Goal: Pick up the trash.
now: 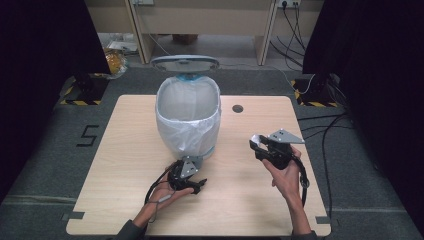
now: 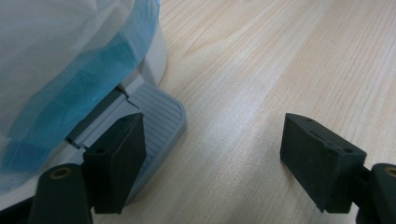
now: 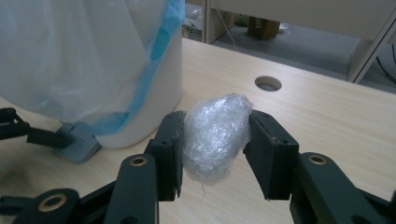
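A lined bin [image 1: 188, 117] with its lid [image 1: 185, 63] up stood near the table's [image 1: 125, 165] far edge, at its middle. The left gripper [image 2: 212, 154] held its jaws wide and empty, one over the bin's pedal [image 2: 156, 114]. Toward the table's right edge, the right gripper [image 3: 215, 140] clamped a crumpled plastic wad [image 3: 215, 135] above the tabletop.

Plastic wad clamped over the worktop

The right gripper [image 3: 215, 140] pinched a crumpled clear plastic wad [image 3: 215, 135]; the bin [image 3: 93, 70] stood at ten o'clock.
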Motion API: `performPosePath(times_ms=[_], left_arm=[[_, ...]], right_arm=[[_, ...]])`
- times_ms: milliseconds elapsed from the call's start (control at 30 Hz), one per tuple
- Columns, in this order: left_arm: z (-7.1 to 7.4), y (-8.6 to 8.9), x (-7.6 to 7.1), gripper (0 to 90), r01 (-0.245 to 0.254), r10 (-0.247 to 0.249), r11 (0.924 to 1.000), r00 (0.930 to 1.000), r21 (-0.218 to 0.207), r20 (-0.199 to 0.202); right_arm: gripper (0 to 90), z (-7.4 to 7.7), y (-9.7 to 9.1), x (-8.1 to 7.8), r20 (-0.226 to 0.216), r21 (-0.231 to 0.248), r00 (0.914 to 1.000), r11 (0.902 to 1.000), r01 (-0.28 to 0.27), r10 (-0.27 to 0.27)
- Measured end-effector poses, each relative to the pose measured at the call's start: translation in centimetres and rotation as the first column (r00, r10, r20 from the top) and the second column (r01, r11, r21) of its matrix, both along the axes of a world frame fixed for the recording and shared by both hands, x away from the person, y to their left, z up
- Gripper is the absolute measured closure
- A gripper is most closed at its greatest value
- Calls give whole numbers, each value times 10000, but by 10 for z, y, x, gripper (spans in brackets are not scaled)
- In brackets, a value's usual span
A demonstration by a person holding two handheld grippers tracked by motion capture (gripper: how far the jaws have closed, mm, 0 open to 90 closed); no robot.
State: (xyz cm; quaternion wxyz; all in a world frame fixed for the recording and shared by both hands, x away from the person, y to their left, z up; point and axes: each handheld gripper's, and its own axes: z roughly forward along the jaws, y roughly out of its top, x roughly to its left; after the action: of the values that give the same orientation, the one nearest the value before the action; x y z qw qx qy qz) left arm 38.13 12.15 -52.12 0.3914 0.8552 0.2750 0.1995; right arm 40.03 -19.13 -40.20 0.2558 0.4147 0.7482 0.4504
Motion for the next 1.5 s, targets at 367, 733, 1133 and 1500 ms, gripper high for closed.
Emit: performPosePath(times_ms=[367, 733, 1133, 1500], left_arm=[[0, 0, 0, 218, 16, -16, 10000, 10000, 10, -29], [0, 0, 0, 218, 26, -26, 10000, 10000, 3, -38], [0, 0, 0, 218, 34, -34, 10000, 10000, 4, -39], [0, 0, 0, 218, 43, -43, 10000, 10000, 0, -40]], right_arm=[[576, 37, 8, 15, 409, 185, 9991, 9998, -107, 99], [575, 62, 20, 28, 607, 148, 9979, 9996, -252, 242], [576, 89, 34, 36, 882, 192, 9953, 9989, -423, 405], [576, 105, 45, 42, 987, 252, 9933, 9977, -623, 595]])
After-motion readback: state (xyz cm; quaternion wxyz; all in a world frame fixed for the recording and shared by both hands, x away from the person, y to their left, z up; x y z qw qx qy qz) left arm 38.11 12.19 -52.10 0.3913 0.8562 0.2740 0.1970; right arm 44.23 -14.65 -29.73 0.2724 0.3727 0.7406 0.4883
